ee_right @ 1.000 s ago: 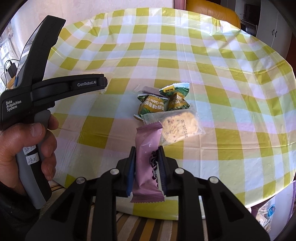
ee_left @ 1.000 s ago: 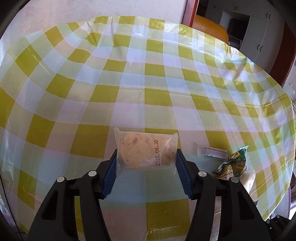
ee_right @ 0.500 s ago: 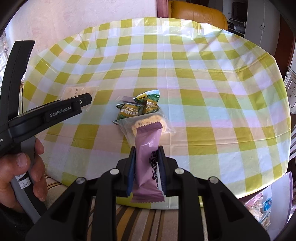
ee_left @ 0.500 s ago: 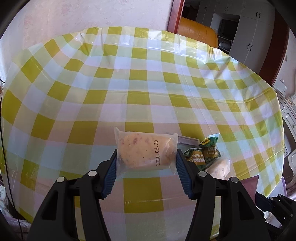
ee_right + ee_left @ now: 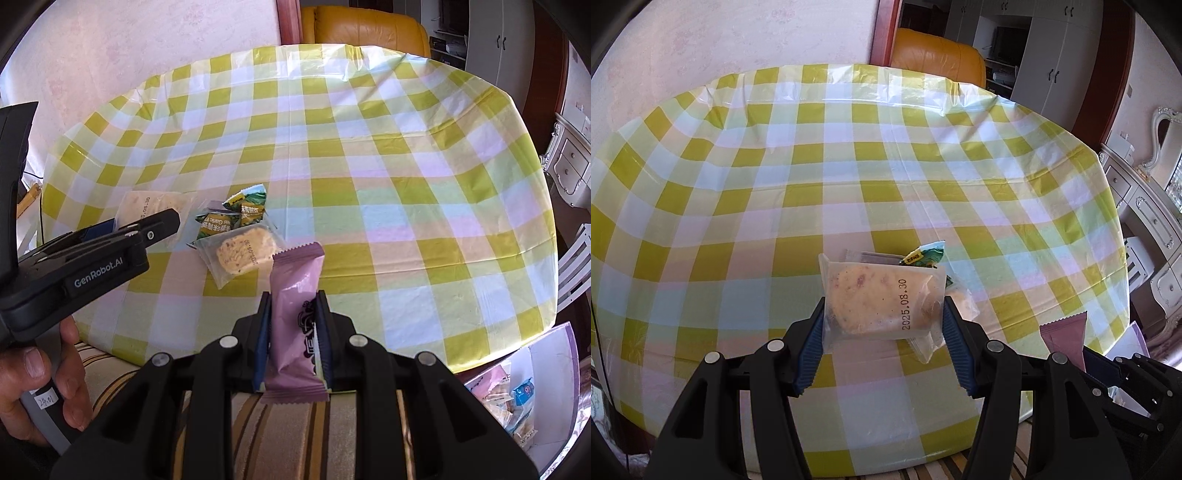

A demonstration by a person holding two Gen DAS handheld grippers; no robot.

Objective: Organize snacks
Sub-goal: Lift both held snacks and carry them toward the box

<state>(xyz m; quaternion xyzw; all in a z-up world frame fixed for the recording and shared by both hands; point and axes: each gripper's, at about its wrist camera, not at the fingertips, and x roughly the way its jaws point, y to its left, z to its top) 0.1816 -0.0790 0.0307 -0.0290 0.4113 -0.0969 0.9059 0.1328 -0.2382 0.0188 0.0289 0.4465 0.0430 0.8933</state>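
Snacks: a clear cracker pack (image 5: 882,301) is pinched across its width in the left claw (image 5: 883,328), and a pink bar wrapper (image 5: 295,325) is pinched upright in the right claw (image 5: 291,345), both above the counter's (image 5: 406,206) near edge. Just ahead of the right claw lies another cracker pack (image 5: 242,251), touching 2 green packets (image 5: 231,218) beyond it.

- tablecloth (image 5: 886,177): yellow-green, white, pale check
- clear packet (image 5: 882,302), frame centre: tan cracker, red flecks, black date print
- pink-purple wrapper (image 5: 295,306), lower centre: dark print
- green snack packs (image 5: 236,216), centre left: yellow label, white text
- left gripper (image 5: 884,332): black, blue pads
- armchair (image 5: 365,22), top: orange
- wall (image 5: 738,40), upper left: pale pink
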